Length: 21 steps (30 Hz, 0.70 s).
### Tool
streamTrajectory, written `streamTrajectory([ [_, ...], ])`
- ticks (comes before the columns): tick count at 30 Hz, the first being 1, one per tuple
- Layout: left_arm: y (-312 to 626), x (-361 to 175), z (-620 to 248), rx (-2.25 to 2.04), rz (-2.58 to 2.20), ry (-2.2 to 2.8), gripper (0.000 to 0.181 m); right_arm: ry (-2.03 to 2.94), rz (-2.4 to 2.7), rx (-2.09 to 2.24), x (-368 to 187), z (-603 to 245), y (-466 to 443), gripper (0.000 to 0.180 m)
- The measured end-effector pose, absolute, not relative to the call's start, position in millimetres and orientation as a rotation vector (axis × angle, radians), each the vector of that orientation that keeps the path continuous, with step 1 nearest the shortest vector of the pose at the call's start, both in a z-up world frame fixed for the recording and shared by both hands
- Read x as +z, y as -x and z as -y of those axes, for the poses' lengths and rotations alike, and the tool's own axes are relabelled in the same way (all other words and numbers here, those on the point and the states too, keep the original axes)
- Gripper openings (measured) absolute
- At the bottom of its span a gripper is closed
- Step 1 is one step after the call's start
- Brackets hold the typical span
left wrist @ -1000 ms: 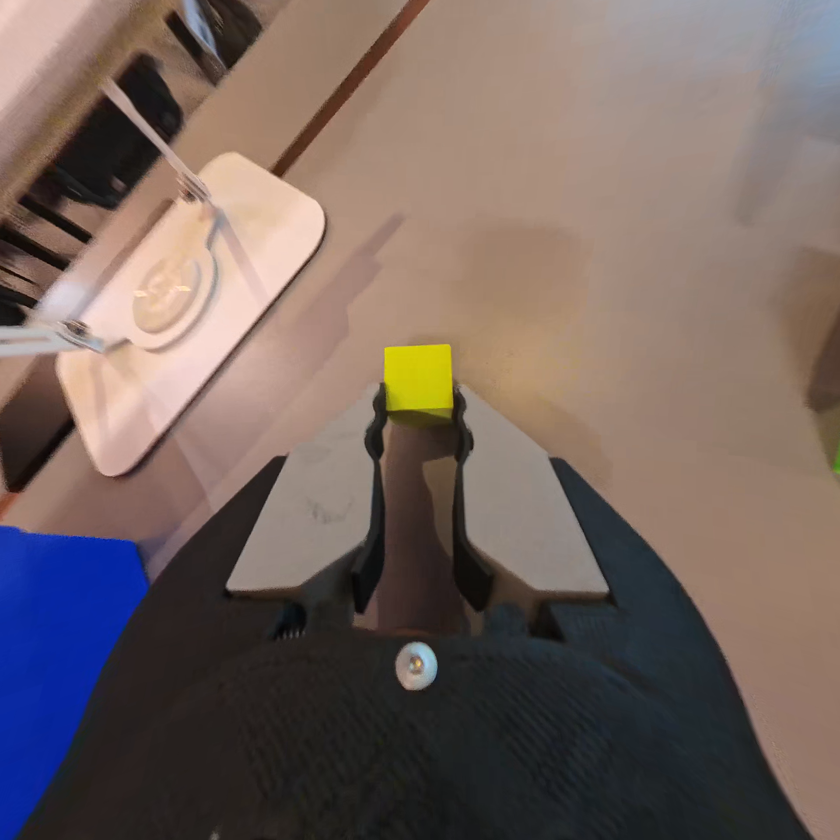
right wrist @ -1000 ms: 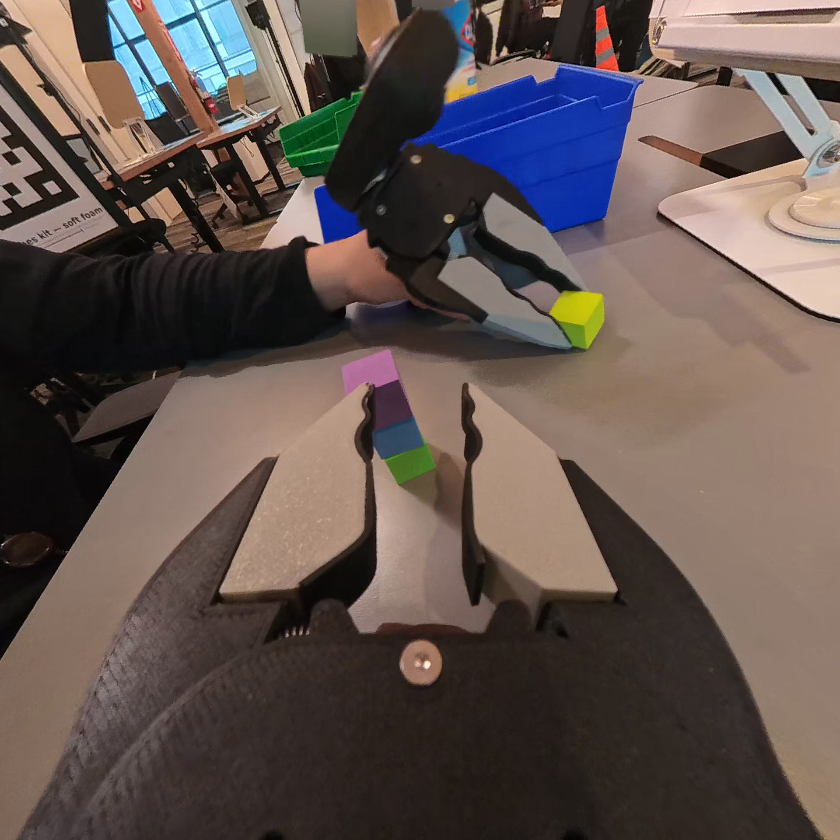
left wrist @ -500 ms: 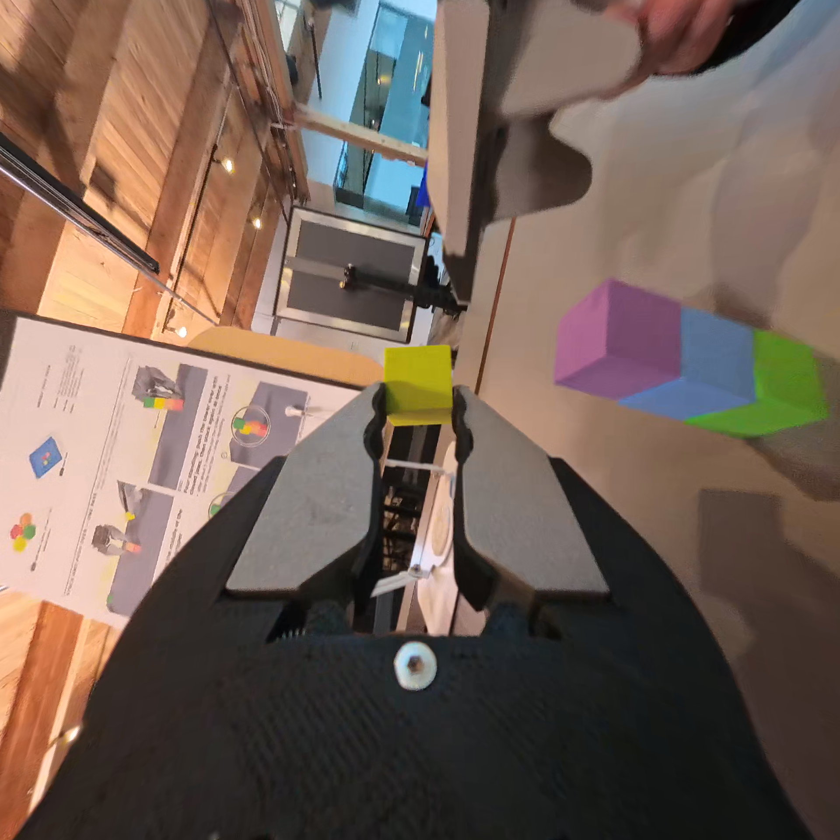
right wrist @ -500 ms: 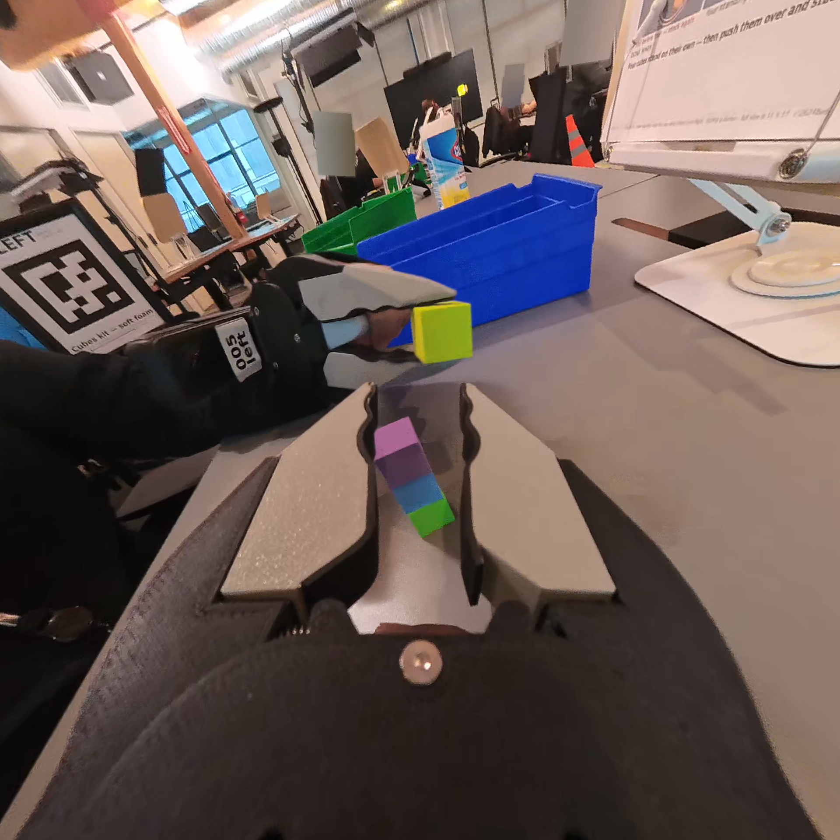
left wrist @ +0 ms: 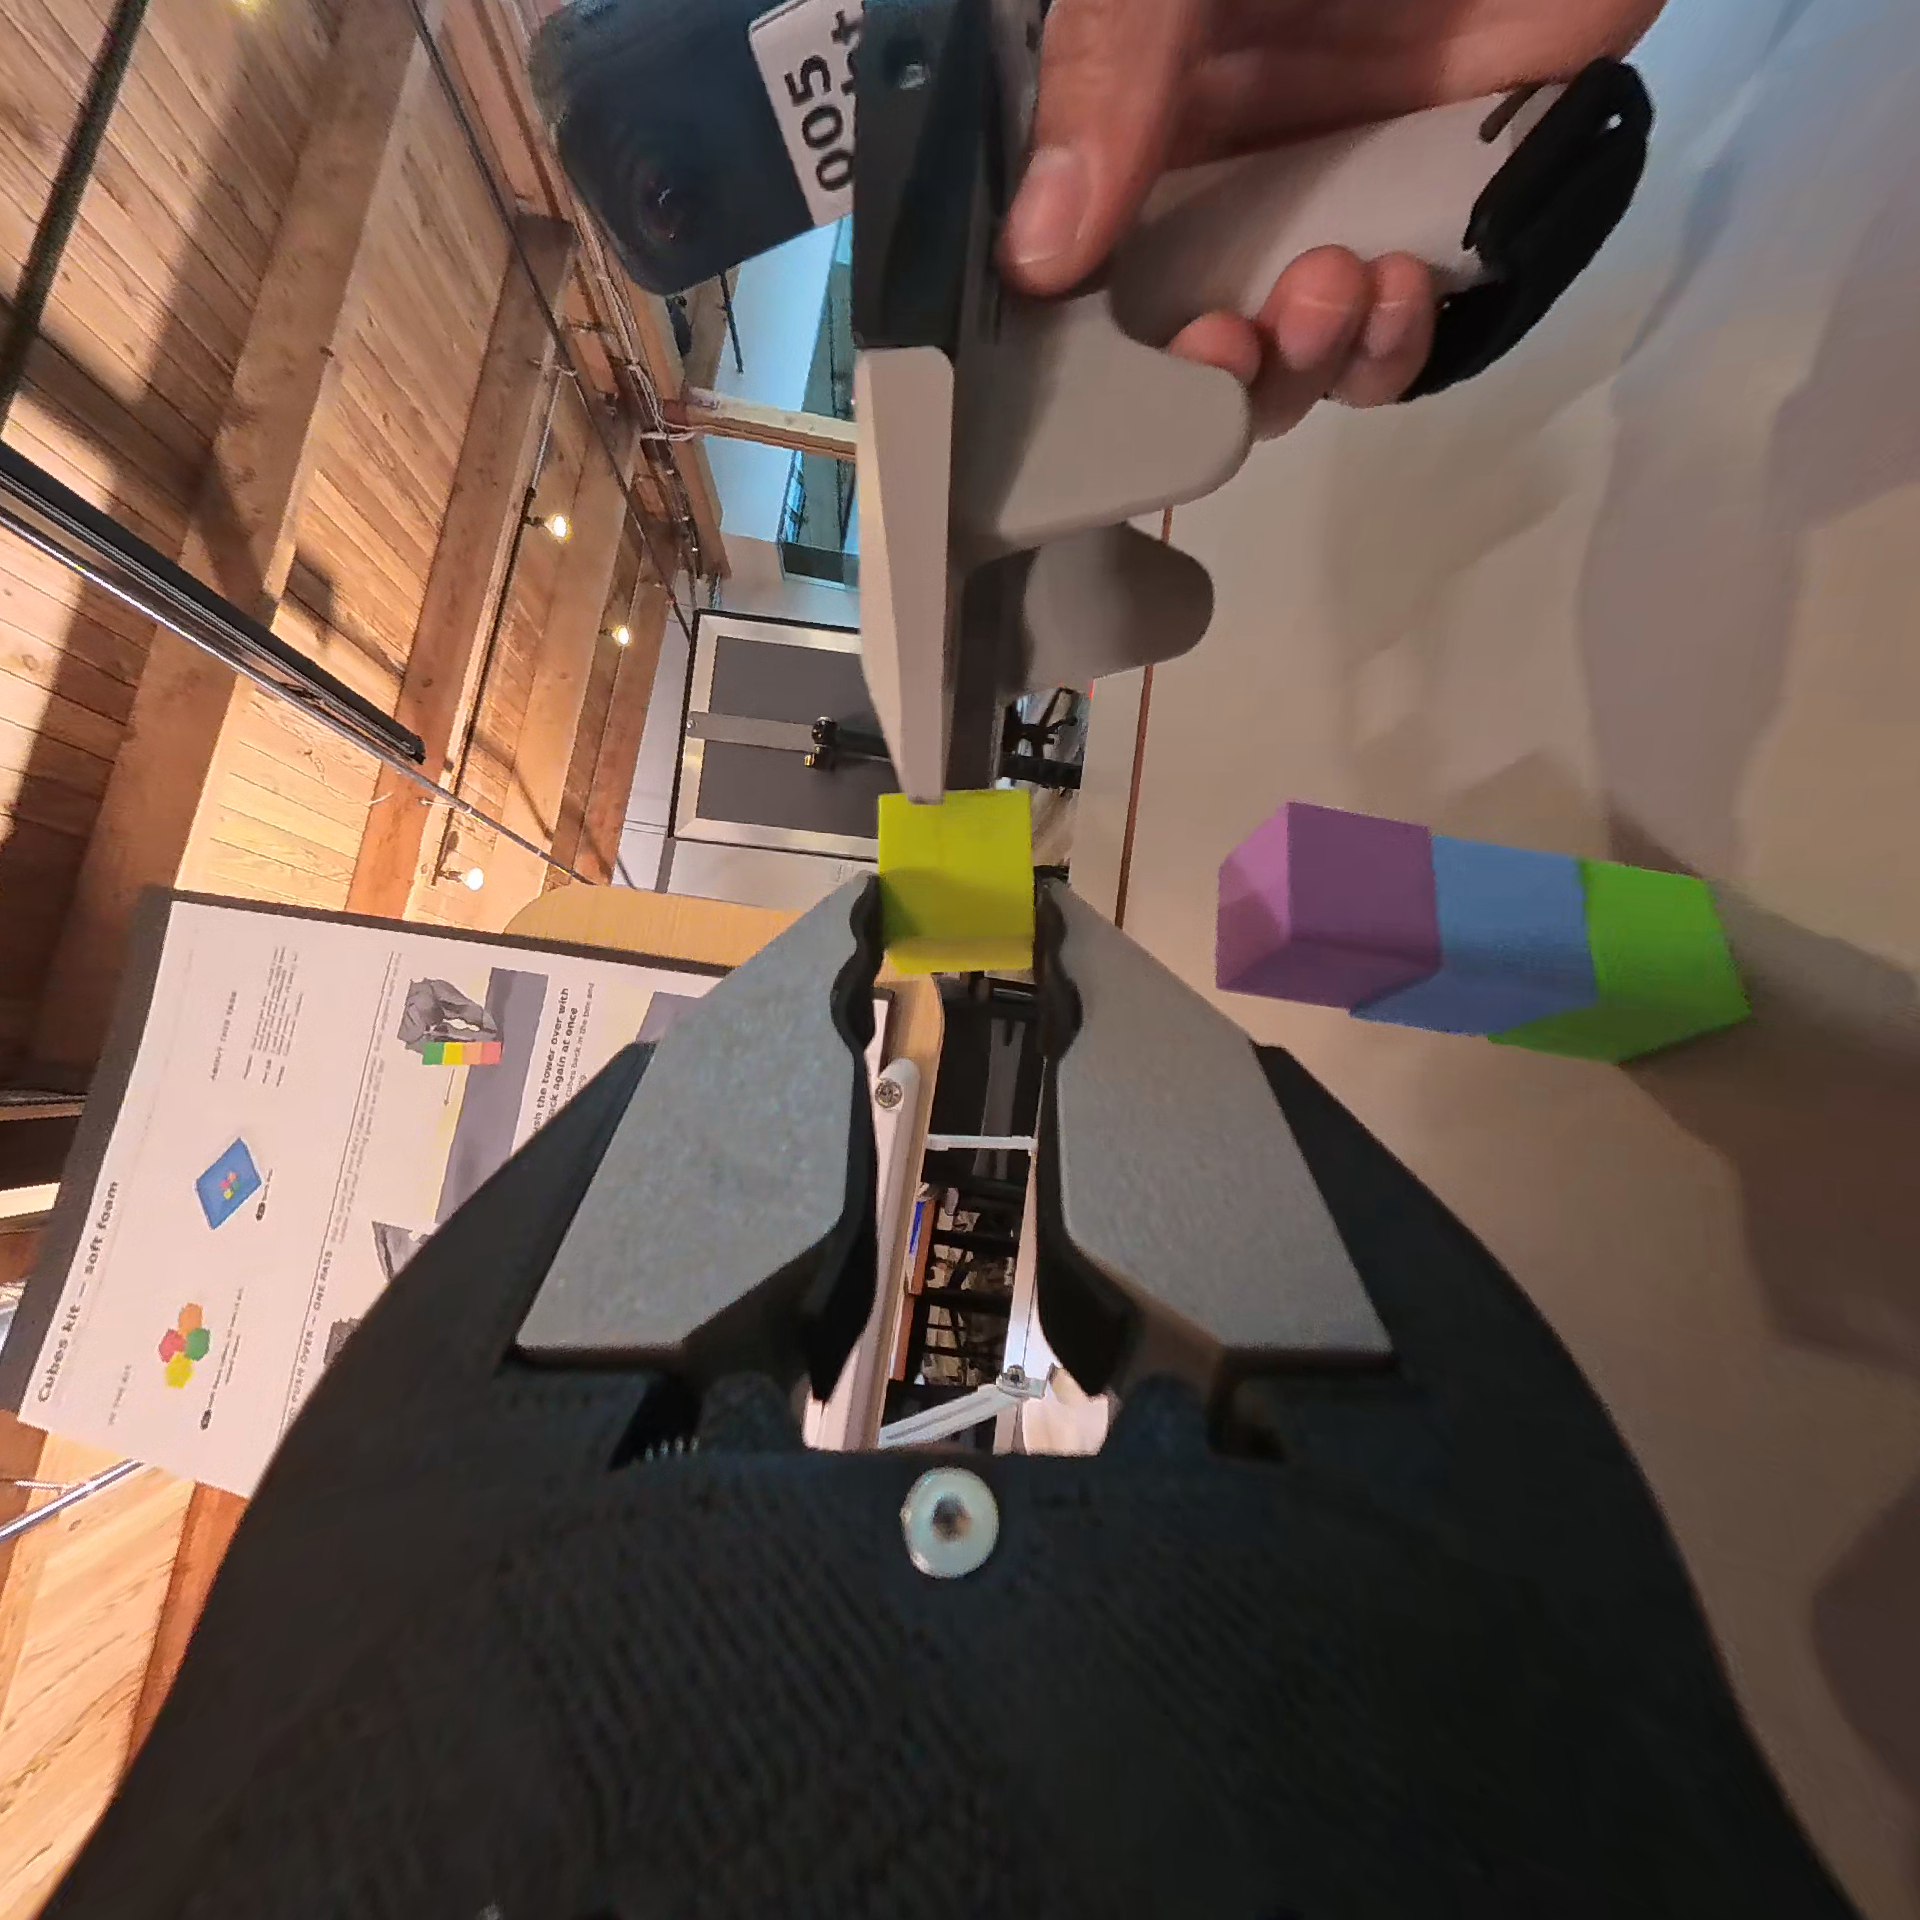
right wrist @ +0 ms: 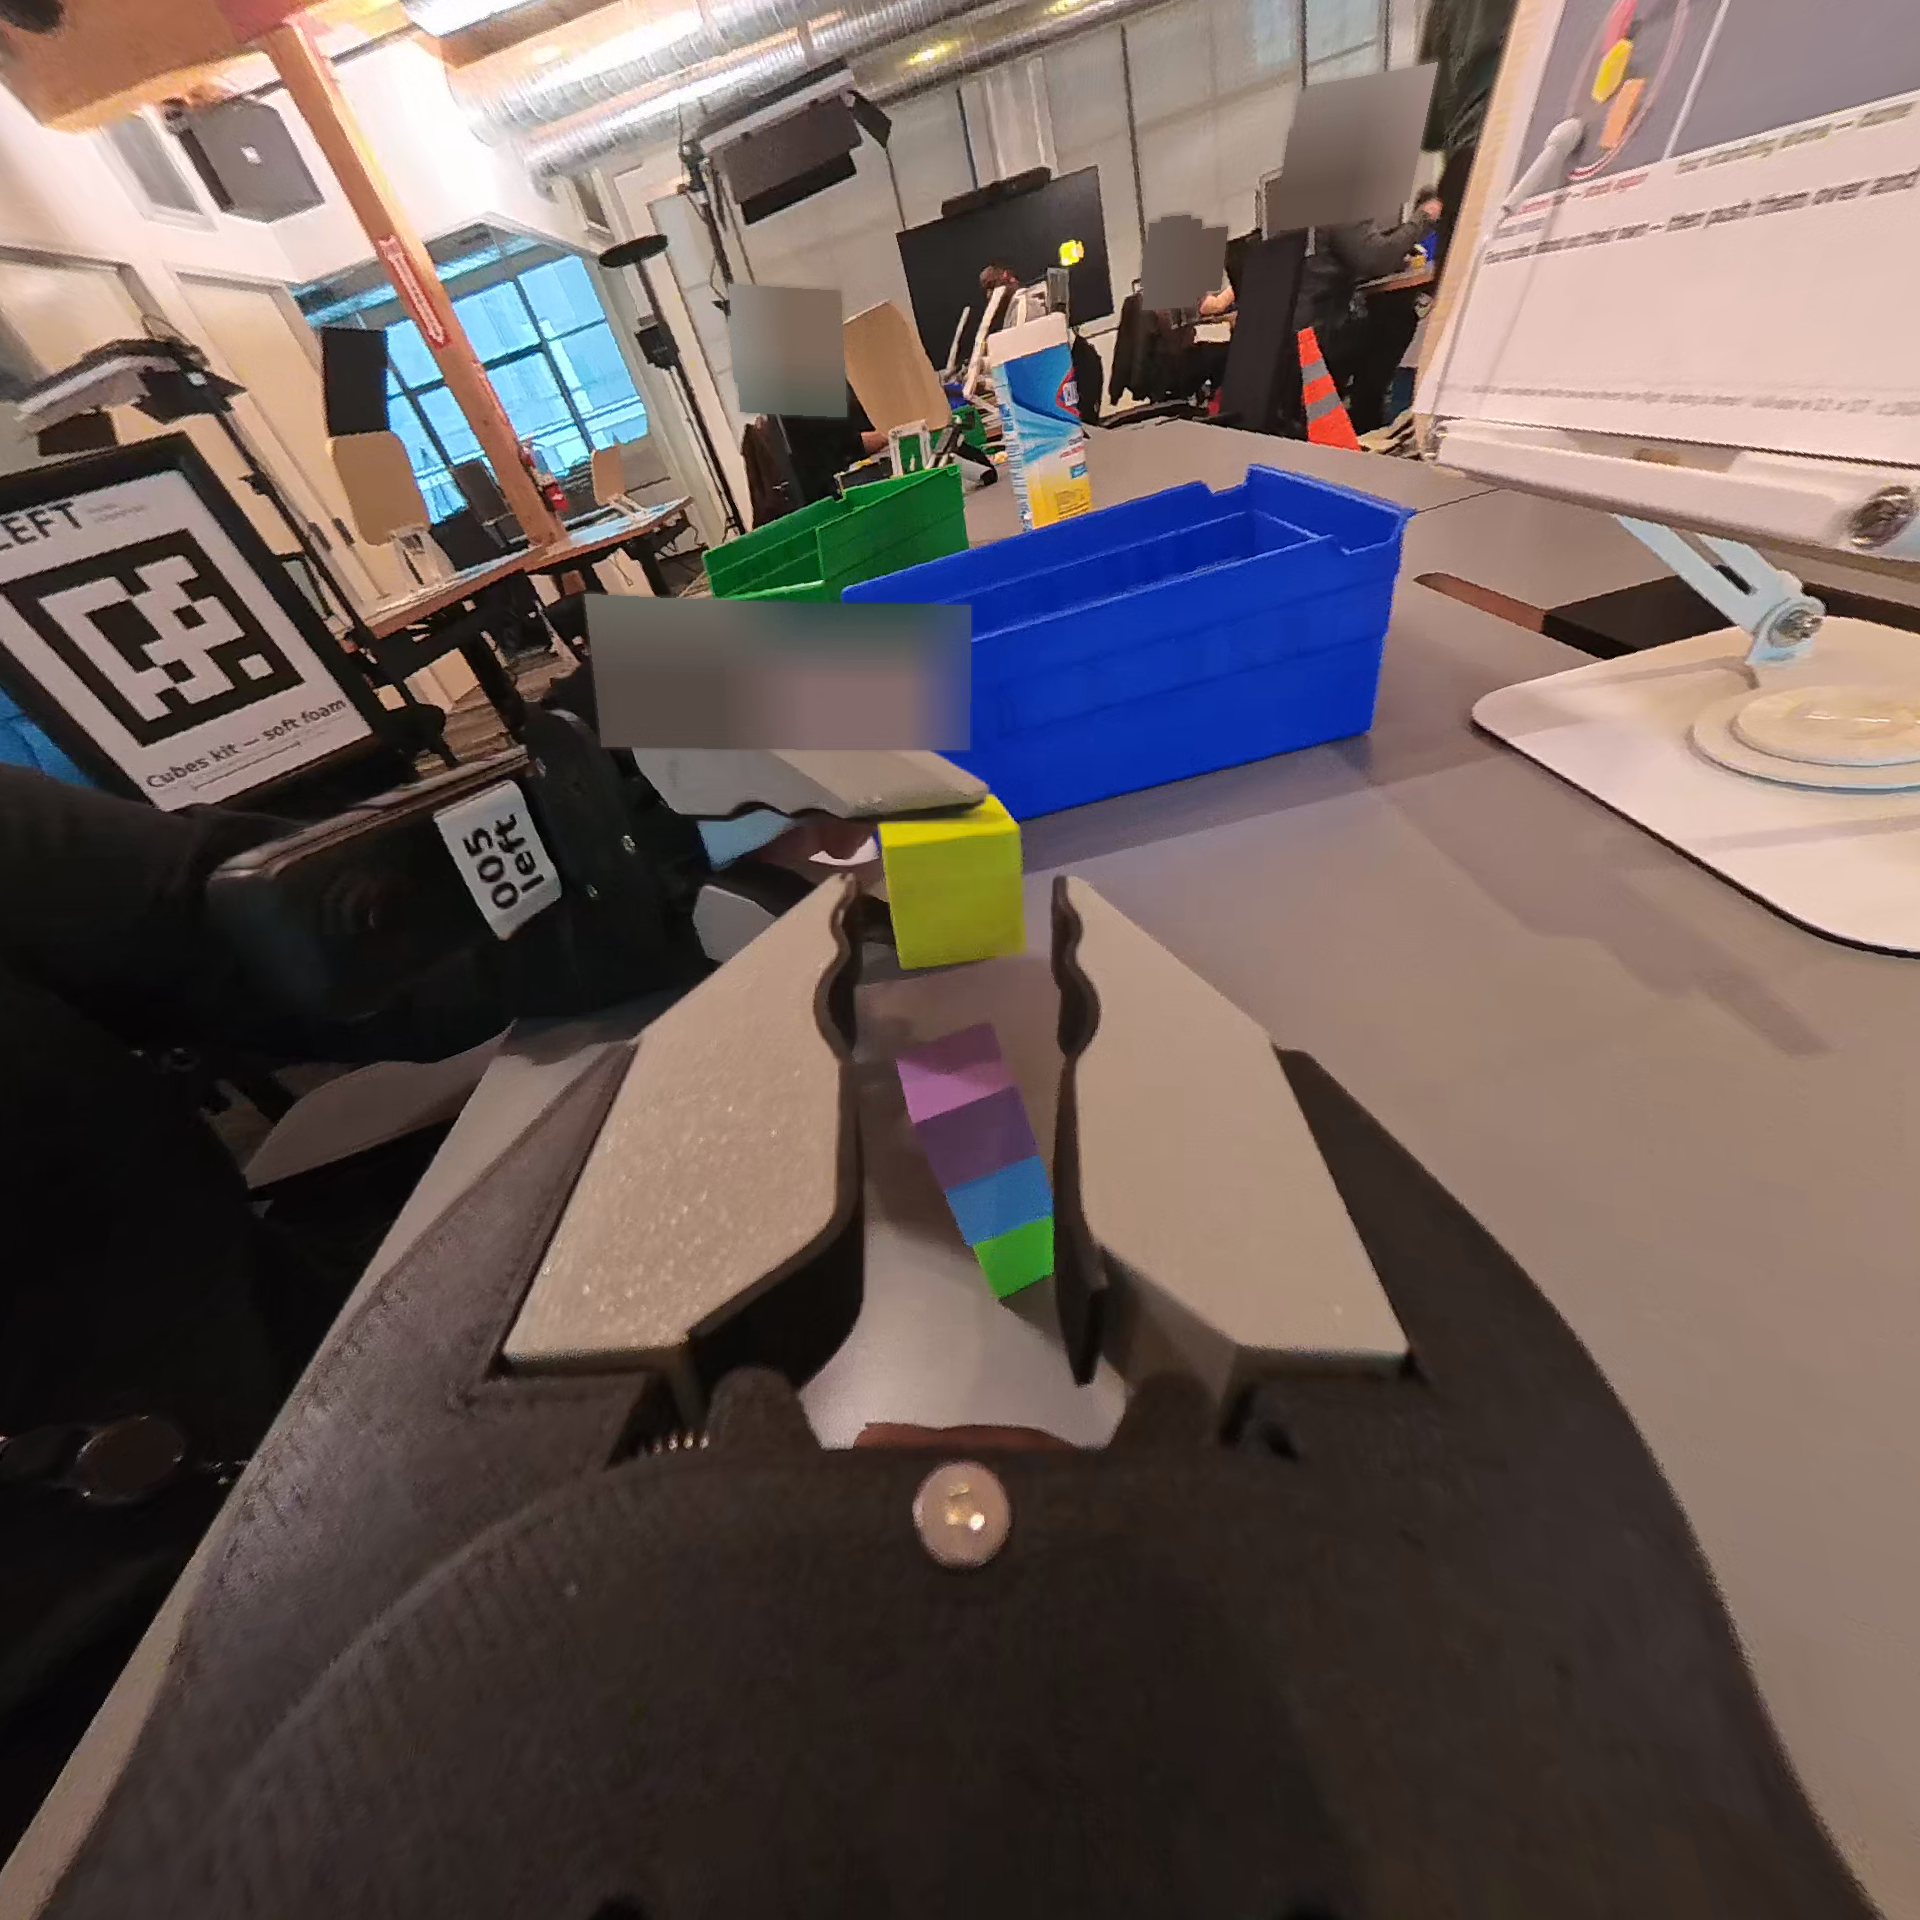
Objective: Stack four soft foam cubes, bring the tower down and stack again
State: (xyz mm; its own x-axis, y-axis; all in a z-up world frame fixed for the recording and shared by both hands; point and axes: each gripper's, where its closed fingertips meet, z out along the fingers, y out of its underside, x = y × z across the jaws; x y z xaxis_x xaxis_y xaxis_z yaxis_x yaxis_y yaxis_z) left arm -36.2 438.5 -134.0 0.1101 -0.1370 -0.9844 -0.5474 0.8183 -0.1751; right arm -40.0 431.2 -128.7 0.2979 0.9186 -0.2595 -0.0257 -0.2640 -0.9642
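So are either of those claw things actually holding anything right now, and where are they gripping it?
The left gripper holds the yellow cube, pinched at its fingertips by two opposite side faces. The right gripper is open and holds nothing.

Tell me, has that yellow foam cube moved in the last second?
Yes. The yellow foam cube has been lifted off the grey table, away from the blue plastic bin, and now hangs above the three-cube tower.

Held cube (right wrist: 951, 883) above 3-cube stack (right wrist: 982, 1153) on table (right wrist: 1455, 1039), bin (right wrist: 1164, 634) behind
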Motion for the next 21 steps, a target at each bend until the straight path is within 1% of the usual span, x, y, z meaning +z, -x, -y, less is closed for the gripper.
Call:
streamTrajectory([
  [2,35.3,-135.6,-437.7,0.329,-1.457,0.585,0.026,1.533,0.866,1.154,-128.5,-429.1,42.4,0.032],
  [5,33.6,-137.5,-435.7,0.319,-1.466,0.588,0.027,1.546,0.877,1.109,-131.3,-430.4,44.4,0.024],
  [15,37.9,-131.0,-431.8,0.267,-1.410,0.571,0.027,1.518,0.904,1.087,-126.7,-426.2,44.6,0.024],
  [21,60.6,-115.2,-438.8,0.209,-1.337,0.618,0.025,1.469,0.856,1.126,-121.2,-429.7,32.4,0.023],
])
